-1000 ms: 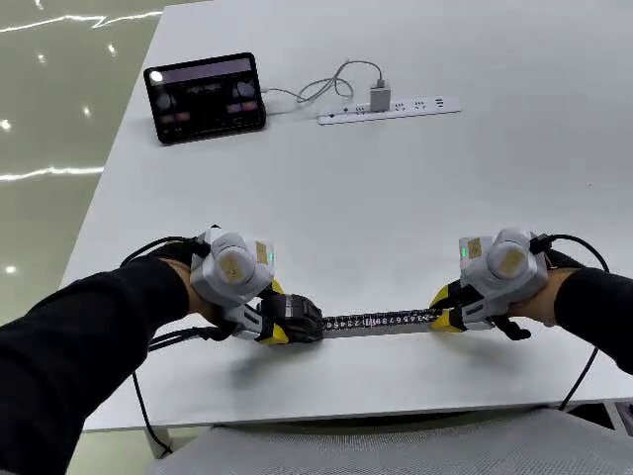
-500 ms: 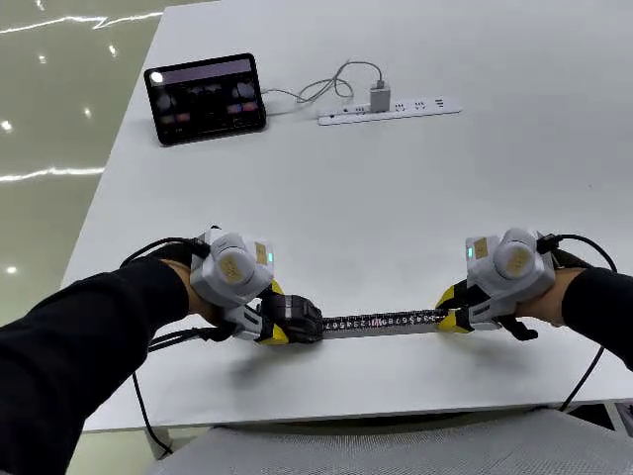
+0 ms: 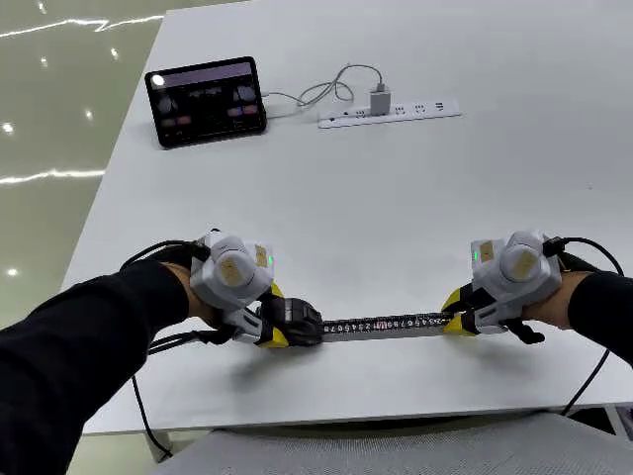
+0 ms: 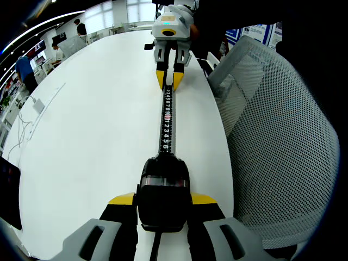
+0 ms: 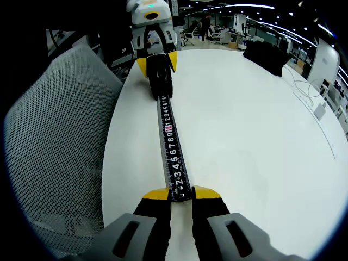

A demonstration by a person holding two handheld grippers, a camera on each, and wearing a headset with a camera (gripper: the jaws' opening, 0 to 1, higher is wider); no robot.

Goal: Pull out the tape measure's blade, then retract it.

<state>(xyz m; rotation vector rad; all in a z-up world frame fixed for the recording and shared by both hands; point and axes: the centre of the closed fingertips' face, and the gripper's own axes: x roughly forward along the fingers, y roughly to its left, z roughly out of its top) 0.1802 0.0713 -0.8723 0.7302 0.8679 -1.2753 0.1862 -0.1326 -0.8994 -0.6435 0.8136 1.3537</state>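
On my left gripper the jaws hug the black box-shaped tape measure on the white table. My right gripper has its jaws pinching the tip of the dark numbered blade, stretched flat between.

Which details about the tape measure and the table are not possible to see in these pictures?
- End hook of the blade: right gripper view, hidden between the right gripper jaws.
- Sides of the tape measure case: left gripper view, covered by the left gripper.
- Text on the tablet: head view, too small.
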